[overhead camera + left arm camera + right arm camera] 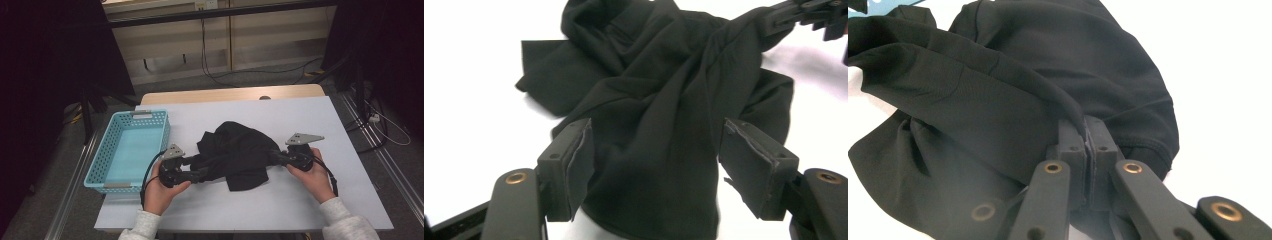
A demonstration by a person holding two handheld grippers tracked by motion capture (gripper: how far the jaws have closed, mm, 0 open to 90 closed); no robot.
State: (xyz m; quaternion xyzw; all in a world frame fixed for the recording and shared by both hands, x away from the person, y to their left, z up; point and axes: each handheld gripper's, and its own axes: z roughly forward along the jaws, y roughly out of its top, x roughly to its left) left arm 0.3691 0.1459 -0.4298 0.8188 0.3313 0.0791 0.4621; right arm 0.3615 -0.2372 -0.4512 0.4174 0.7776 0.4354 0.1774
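Observation:
A crumpled black garment (235, 152) lies in the middle of the white table cover (310, 125). My left gripper (200, 172) lies at the garment's left side. In the left gripper view its jaws (656, 145) stand wide apart with a fold of the black garment (654, 100) between them, and the pads (751, 150) sit at the fabric's edges without squeezing it. My right gripper (274, 156) is at the garment's right side. Its jaws (1085, 130) are shut on a raised ridge of the black garment (998, 95), which is pulled taut from there. The right gripper (794, 15) also appears far off in the left gripper view.
An empty light blue perforated basket (102, 150) stands on the table's left, just beyond my left hand. Past the wooden far edge (230, 94) cables run across the floor. Dark stands flank the table on both sides.

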